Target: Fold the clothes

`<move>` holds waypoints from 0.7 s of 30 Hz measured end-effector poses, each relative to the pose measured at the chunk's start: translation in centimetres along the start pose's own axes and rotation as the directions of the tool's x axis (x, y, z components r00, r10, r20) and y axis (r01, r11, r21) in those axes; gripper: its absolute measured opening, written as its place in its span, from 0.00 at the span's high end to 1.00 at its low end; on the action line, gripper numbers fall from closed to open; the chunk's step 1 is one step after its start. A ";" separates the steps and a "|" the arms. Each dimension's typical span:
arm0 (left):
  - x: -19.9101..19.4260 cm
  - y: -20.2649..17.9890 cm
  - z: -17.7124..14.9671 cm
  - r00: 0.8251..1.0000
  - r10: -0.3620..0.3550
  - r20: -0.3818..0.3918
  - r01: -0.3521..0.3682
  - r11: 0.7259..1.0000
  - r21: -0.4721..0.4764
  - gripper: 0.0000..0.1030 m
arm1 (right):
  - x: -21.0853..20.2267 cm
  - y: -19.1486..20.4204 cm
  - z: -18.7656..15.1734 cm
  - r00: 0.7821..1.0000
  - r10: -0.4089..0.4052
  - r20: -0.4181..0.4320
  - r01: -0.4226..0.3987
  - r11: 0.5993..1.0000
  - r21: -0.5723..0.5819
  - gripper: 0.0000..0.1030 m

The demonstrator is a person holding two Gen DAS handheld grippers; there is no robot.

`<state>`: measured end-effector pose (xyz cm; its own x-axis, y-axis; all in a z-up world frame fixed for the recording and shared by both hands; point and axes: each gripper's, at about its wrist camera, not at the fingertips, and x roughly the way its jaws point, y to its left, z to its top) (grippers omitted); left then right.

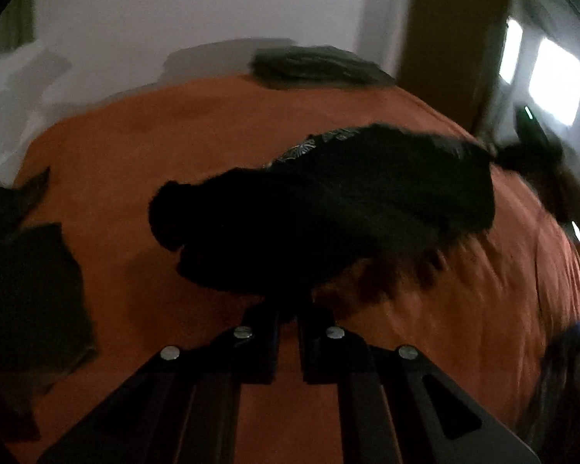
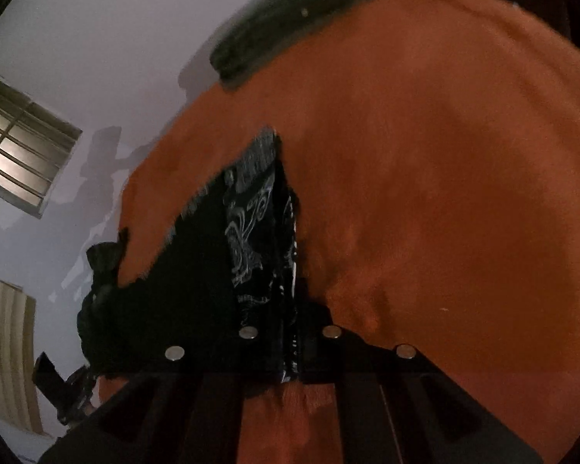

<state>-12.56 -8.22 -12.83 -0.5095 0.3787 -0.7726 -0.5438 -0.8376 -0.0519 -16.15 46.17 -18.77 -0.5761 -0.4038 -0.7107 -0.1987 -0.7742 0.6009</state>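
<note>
— Looking at the left gripper (image 1: 288, 309), what is it doing?

— It is pinching the near edge of the black garment (image 1: 328, 208). Its two fingers are squeezing together on the cloth.

— Where is the garment hanging?

— It is stretching across the middle of the orange bedcover (image 1: 220, 127), lifted a little. A white pattern is showing along its far edge.

— And the right gripper (image 2: 290, 348)?

— It is clamping the same garment (image 2: 251, 232), with the patterned cloth running between its fingers.

— What else is sitting around?

— A dark folded pile (image 1: 317, 65) is lying at the far edge of the bedcover. More dark clothes (image 1: 27, 290) are lying on the left. A window (image 2: 23, 147) is showing on the wall, blurry.
</note>
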 end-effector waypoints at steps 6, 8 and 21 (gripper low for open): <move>5.0 -1.2 -6.2 0.977 0.036 -0.208 -0.003 0.988 0.155 0.93 | 3.5 -3.7 -2.5 0.989 -0.055 -0.140 0.059 0.998 0.023 0.96; 5.7 -1.7 -7.7 0.969 0.059 -0.239 -0.016 0.984 0.176 0.95 | 3.7 -4.9 -3.2 0.992 -0.049 -0.120 0.051 0.999 0.014 0.95; 2.2 4.6 -3.2 0.988 -0.150 -0.028 0.122 0.888 -0.443 0.24 | 5.2 -2.1 -2.3 0.981 0.051 -0.185 -0.043 0.998 0.049 0.24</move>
<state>-14.04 -12.46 -16.83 -0.4033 0.4890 -0.7734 -0.2499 -0.8720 -0.4210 -16.91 44.56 -24.56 -0.4285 -0.5261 -0.7345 -0.2121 -0.7317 0.6478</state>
